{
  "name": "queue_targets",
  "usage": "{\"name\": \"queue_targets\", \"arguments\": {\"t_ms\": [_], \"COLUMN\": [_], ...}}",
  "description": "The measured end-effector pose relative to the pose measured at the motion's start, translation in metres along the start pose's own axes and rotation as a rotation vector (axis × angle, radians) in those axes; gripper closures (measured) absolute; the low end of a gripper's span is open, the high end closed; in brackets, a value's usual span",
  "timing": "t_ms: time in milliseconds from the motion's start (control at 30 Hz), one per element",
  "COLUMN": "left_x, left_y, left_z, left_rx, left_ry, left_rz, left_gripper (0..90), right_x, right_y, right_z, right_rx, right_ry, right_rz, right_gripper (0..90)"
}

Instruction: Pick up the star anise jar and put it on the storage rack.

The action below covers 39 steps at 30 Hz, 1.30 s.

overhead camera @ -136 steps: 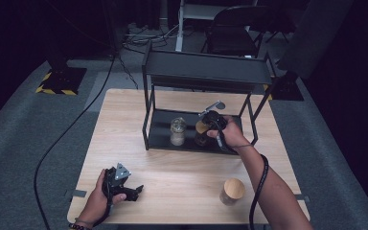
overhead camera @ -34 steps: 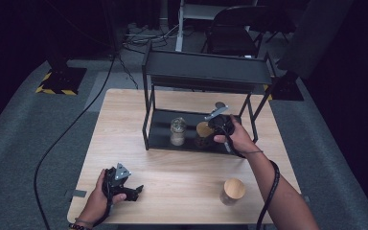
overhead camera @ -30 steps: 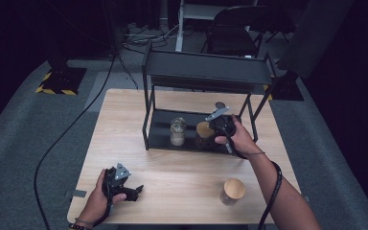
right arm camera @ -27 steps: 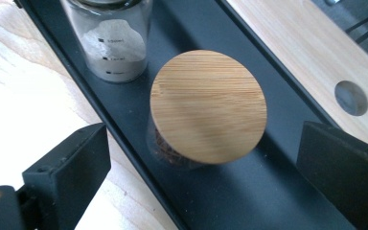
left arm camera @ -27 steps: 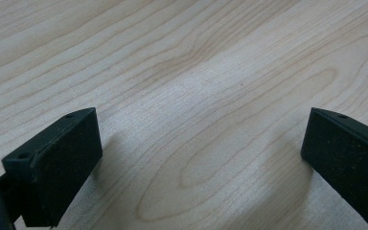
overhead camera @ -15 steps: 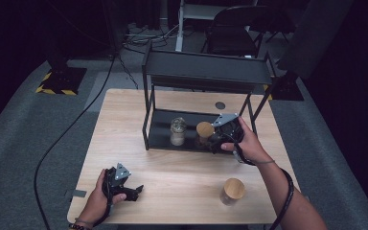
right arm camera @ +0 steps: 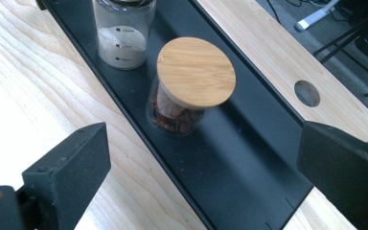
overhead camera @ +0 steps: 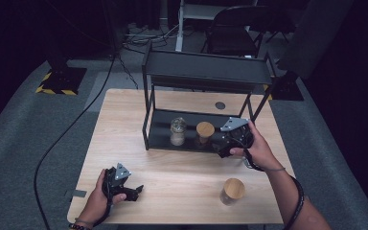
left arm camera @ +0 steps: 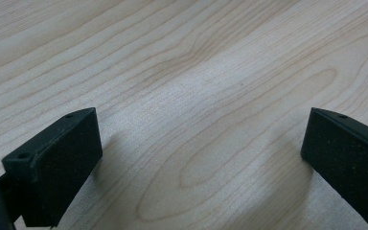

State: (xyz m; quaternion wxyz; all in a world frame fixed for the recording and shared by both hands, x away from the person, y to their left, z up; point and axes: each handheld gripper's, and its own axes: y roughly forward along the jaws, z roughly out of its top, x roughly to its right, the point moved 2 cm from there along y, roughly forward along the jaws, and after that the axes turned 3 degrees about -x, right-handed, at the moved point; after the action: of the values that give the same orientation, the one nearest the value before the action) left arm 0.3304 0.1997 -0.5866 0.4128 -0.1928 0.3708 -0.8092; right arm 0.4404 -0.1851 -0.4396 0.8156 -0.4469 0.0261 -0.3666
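right gripper (overhead camera: 226, 149): jaws gaping wide, holding nothing, hovering near the rack's (overhead camera: 159, 127) lower shelf | wooden-lidded jar (right arm camera: 190, 86): standing on that shelf beside the glass jar (right arm camera: 123, 29) | left gripper (overhead camera: 133, 190): resting released on the table (overhead camera: 182, 177)

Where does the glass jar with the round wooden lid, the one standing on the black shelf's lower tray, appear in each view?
High view: the glass jar with the round wooden lid stands mid-frame on the lower tray of the black metal shelf, left of the right hand-held gripper.
Left gripper view: not in it.
Right gripper view: upper centre, beyond the open jaws.
Shared landmark: the clear glass jar of pale powder beside it.
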Motion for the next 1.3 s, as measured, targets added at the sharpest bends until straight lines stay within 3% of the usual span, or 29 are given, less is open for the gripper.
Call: {"name": "queue_targets", "arguments": {"t_ms": [633,1300], "left_x": [0.000,0.000], "left_y": [0.000,0.000], "left_z": [0.000,0.000], "left_rx": [-0.001,-0.001], "left_ry": [0.000,0.000], "left_rz": [0.000,0.000], "left_gripper": [0.0,0.0], "right_x": [-0.007,-0.004], "right_y": [-0.016,-0.034], "right_z": [-0.031,-0.084], "right_rx": [0.011,0.015], "right_ry": [0.004,0.111], "right_rz": [-0.018,-0.077], "right_gripper": [4.2,4.2]}}
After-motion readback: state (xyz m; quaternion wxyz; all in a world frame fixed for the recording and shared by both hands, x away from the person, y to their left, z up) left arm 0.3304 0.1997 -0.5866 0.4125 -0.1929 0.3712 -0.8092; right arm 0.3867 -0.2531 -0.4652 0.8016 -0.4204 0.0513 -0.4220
